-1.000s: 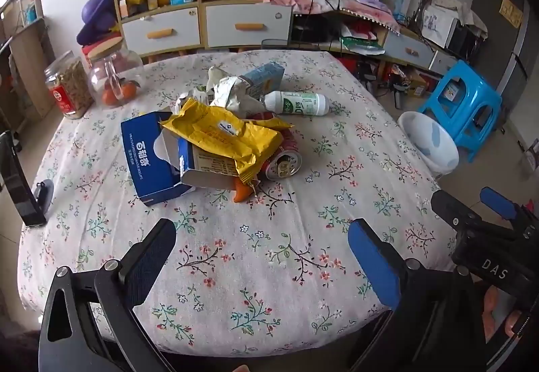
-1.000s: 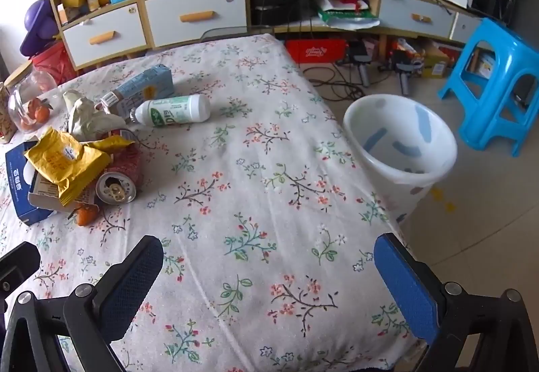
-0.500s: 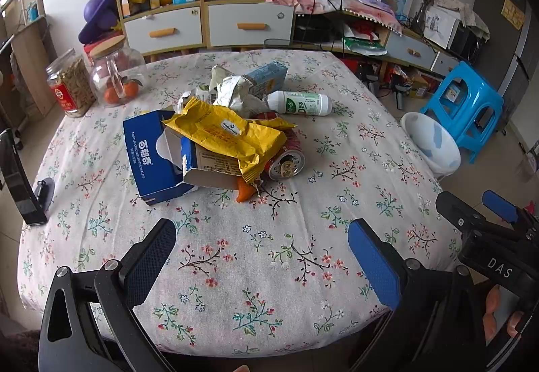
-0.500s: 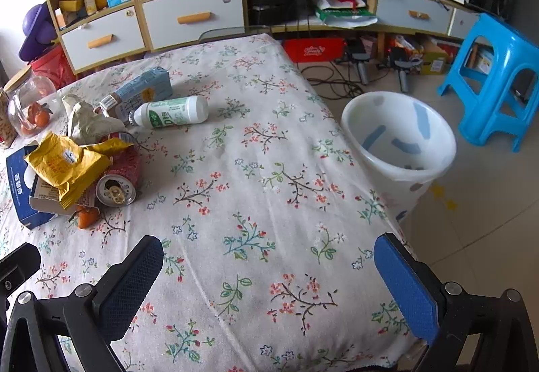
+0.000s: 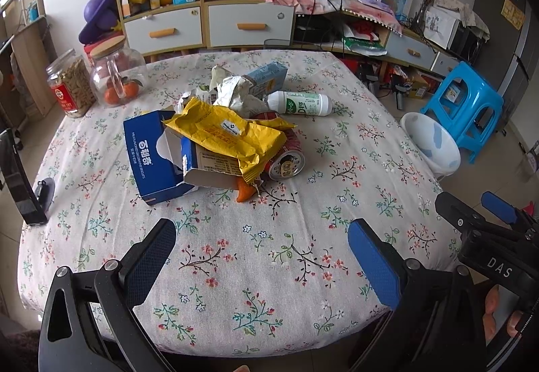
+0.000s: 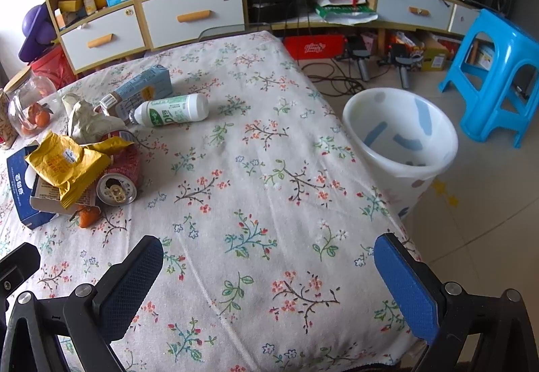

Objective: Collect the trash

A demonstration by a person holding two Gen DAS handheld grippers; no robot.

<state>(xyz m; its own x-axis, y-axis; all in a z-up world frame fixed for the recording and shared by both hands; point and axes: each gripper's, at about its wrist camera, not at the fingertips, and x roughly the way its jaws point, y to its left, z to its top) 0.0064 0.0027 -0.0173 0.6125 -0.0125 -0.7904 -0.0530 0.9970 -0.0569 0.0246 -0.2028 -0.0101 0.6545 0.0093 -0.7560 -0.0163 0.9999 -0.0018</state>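
A trash pile lies mid-table: a blue tissue box, a yellow snack bag, a red can on its side, an orange peel, crumpled paper, a blue carton and a white bottle. The pile also shows in the right wrist view: the bag, the can, the bottle. A white bin stands on the floor right of the table. My left gripper is open and empty above the table's near edge. My right gripper is open and empty, right of it.
Two glass jars stand at the table's far left. A black phone stand sits at the left edge. A blue stool stands beyond the bin. Drawers and shelves line the back wall.
Both grippers have drawn back a little and risen, so the table and pile look slightly farther away. Nothing on the table has moved.
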